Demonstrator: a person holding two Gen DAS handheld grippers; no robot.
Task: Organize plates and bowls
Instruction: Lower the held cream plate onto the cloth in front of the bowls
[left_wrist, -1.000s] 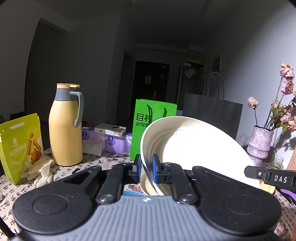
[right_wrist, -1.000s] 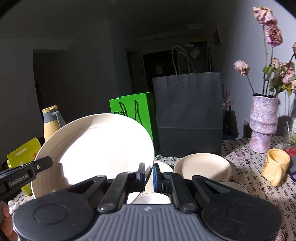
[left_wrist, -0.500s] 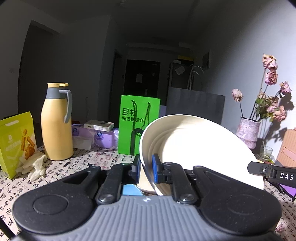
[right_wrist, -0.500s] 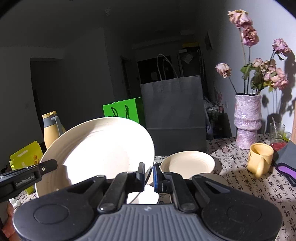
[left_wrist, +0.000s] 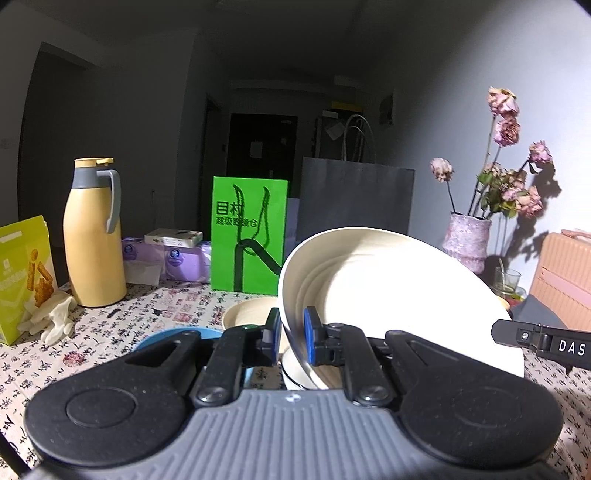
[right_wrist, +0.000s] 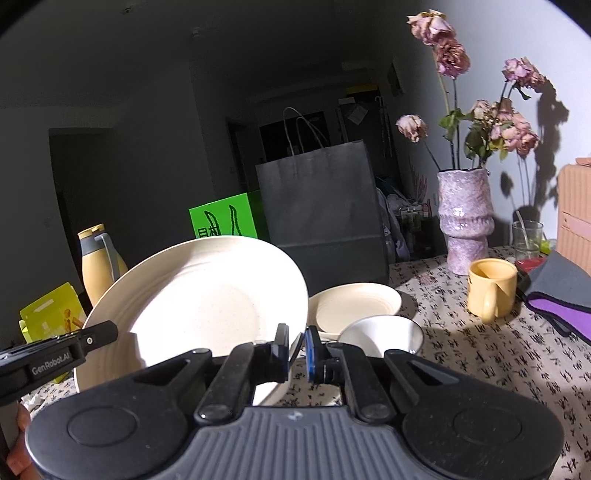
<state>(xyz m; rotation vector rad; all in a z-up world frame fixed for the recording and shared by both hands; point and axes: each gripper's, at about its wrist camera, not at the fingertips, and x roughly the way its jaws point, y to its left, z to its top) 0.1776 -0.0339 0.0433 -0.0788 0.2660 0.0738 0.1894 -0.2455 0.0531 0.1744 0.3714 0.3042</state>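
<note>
step: mid-carry, I'd say. One big cream plate (left_wrist: 399, 295) is up off the counter (right_wrist: 480, 354), tilted on edge, held from both sides.
left gripper (left_wrist: 291, 341): narrow, pinching the plate's left rim between its blue pads. The plate fans out up and to the right of it.
right gripper (right_wrist: 296, 349): also nearly closed, clamped on the opposite rim, so the plate (right_wrist: 199, 310) spreads up and to the left of it.
other dishes: a smaller cream plate (right_wrist: 356, 304) sits on the counter just ahead and right of the right gripper, with a white bowl (right_wrist: 382, 332) right in front of it, closer to the gripper. From the left gripper's side there's a blue plate (left_wrist: 166, 338) low on the left and a cream dish (left_wrist: 247, 314) just ahead, plus another pale dish (left_wrist: 295, 373) directly under the jaws.
clutter to dodge: yellow mug (right_wrist: 491, 286) off to the right, green bag (left_wrist: 249, 236) and dark paper bag (right_wrist: 321, 218) further ahead.
next move (my guess): level the plate out, lower it onto whichever stack it belongs to, and let go with both sides together. Can't tell which pile is the target yet. A big plate probably wants to go under the smaller ones, not on top.
</note>
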